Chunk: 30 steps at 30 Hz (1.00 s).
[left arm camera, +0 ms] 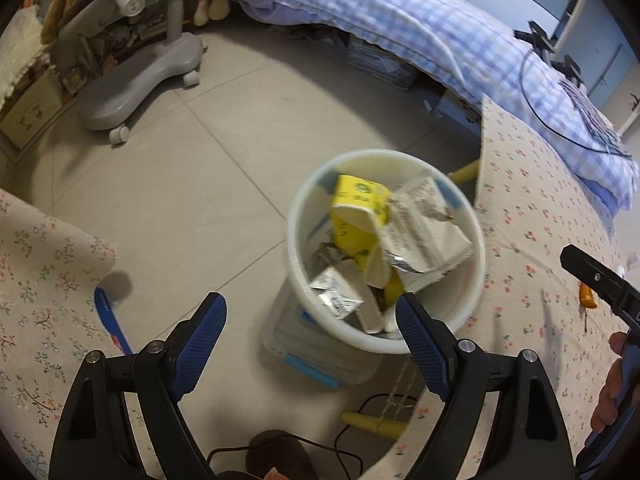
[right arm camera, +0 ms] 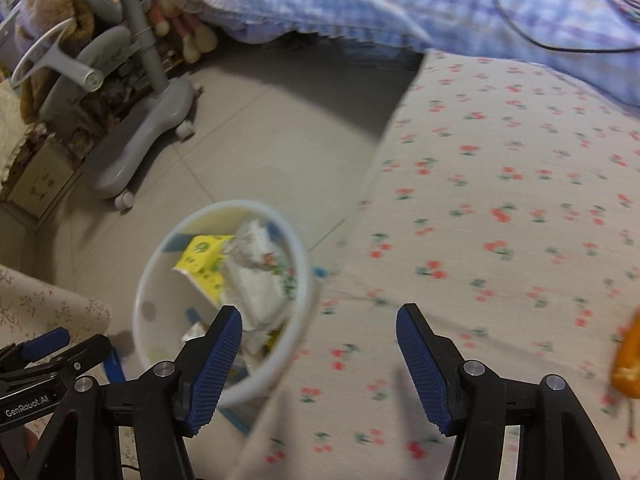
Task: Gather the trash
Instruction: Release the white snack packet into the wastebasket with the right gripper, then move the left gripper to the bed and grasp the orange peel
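Observation:
A white round bin [left arm camera: 472, 280] stands on the floor beside the table; it also shows in the right wrist view [right arm camera: 152, 280]. It holds a yellow carton [left arm camera: 360, 200], a silver-lined wrapper [left arm camera: 428, 236] and small white packets [left arm camera: 340, 296]. My left gripper [left arm camera: 312, 320] is open and empty above the bin's near rim. My right gripper [right arm camera: 320, 328] is open and empty over the table edge, right of the bin; it also shows in the left wrist view [left arm camera: 600, 284]. An orange object [right arm camera: 628, 364] lies on the cloth at the right, and shows in the left wrist view [left arm camera: 587, 295].
The table has a cherry-print cloth [right arm camera: 500, 200]. A second floral-cloth surface [left arm camera: 40, 280] is at the left. A grey wheeled chair base [left arm camera: 132, 80] stands on the tile floor. A bed with a blue checked quilt [left arm camera: 440, 20] lies behind. Cables [left arm camera: 352, 428] lie below.

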Tool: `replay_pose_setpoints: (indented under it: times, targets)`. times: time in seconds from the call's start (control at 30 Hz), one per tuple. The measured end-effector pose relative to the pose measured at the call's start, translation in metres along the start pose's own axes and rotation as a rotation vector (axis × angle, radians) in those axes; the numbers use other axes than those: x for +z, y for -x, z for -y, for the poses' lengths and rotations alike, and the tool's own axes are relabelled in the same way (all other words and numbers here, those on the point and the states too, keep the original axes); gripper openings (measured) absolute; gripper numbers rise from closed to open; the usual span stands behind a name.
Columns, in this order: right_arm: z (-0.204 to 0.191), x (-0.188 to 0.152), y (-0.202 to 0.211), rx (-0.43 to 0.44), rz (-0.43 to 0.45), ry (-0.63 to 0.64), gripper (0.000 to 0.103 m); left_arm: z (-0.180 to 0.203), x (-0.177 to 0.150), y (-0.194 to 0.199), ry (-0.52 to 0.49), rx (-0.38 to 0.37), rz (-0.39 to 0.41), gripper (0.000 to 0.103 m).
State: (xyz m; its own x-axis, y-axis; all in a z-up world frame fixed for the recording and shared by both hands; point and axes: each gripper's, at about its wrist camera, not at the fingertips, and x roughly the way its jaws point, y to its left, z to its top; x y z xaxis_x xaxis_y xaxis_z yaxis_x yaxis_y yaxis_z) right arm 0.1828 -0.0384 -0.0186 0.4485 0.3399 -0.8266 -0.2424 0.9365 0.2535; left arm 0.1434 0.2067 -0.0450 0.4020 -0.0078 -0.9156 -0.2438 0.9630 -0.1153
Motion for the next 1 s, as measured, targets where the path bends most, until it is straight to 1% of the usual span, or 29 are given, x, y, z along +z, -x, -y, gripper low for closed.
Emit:
replay_pose_setpoints:
  times: [0.17, 0.3, 0.63, 0.8, 1.0]
  targets:
    - [0.042, -0.004, 0.024, -0.071, 0.02, -0.053, 0.073, 0.036, 0.0, 0.0, -0.053, -0.034, -0.01, 0.088]
    - [0.082, -0.008, 0.046, -0.121, 0.034, -0.107, 0.074, 0.074, 0.0, 0.0, -0.096, -0.074, -0.021, 0.088]
    - [0.183, -0.027, 0.099, -0.217, 0.072, -0.256, 0.076, 0.172, -0.007, -0.004, -0.228, -0.121, -0.041, 0.088]
    - [0.227, -0.038, 0.118, -0.26, 0.084, -0.332, 0.077, 0.221, -0.011, -0.009, -0.278, -0.173, -0.065, 0.088]
    - [0.277, -0.054, 0.131, -0.325, 0.085, -0.412, 0.077, 0.279, -0.016, -0.017, -0.311, -0.269, -0.105, 0.088]
